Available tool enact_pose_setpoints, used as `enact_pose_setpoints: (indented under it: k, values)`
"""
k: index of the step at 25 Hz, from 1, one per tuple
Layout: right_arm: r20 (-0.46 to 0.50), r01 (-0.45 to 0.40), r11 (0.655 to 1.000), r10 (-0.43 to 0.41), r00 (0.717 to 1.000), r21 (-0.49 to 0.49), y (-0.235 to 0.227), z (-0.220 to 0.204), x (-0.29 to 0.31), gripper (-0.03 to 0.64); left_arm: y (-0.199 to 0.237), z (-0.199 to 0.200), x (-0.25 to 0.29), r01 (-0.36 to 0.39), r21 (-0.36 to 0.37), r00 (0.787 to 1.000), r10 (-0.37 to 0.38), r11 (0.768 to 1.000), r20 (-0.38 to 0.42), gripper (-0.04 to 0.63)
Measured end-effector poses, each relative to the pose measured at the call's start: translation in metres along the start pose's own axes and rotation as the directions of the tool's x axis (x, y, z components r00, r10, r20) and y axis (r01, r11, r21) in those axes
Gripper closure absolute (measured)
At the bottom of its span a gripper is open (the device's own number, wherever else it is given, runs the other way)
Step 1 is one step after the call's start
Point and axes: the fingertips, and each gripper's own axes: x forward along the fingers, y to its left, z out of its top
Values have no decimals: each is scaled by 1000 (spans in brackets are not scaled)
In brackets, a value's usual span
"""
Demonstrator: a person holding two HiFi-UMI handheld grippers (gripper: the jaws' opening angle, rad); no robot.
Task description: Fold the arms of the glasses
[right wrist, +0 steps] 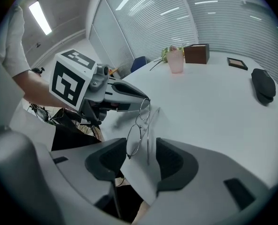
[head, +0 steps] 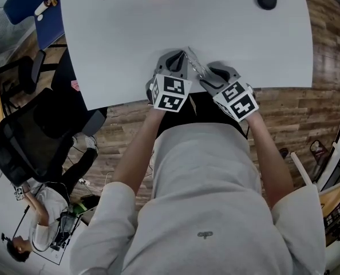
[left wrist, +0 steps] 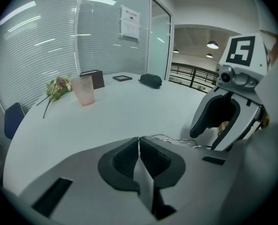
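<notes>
Glasses (head: 196, 63), head view: over table (head: 130, 33) near edge, between left gripper (head: 180, 58) and right gripper (head: 207, 76). Left gripper view: jaws together, pinching wire frame (left wrist: 171, 138) above table. Right gripper view: jaws apart, lens (right wrist: 133, 142) between them, above table edge.

Bright even indoor light, ceiling strip lights (right wrist: 40, 18) overhead, soft shadows, strong fisheye warp, dark vignette in gripper views' corners.

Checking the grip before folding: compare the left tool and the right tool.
Jaws: left tool shut, right tool open. Hold: left tool pinches the glasses at its tips; right tool only straddles them, gripping nothing. Shared: both angle down at the table's near edge.
</notes>
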Motion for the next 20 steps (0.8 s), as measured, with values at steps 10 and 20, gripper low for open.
enact_pose_setpoints:
  k: [10,20]
  values:
    - [-3,-44,999,44,999,-11,6,-4,5,468,1,-7,-2,-6,-11,1000,6,1000,-26,569]
    - [-30,-84,995,82,996,-57,3,-5,3,509,0,-6,-4,15,-3,999,-15,1000,-45,569]
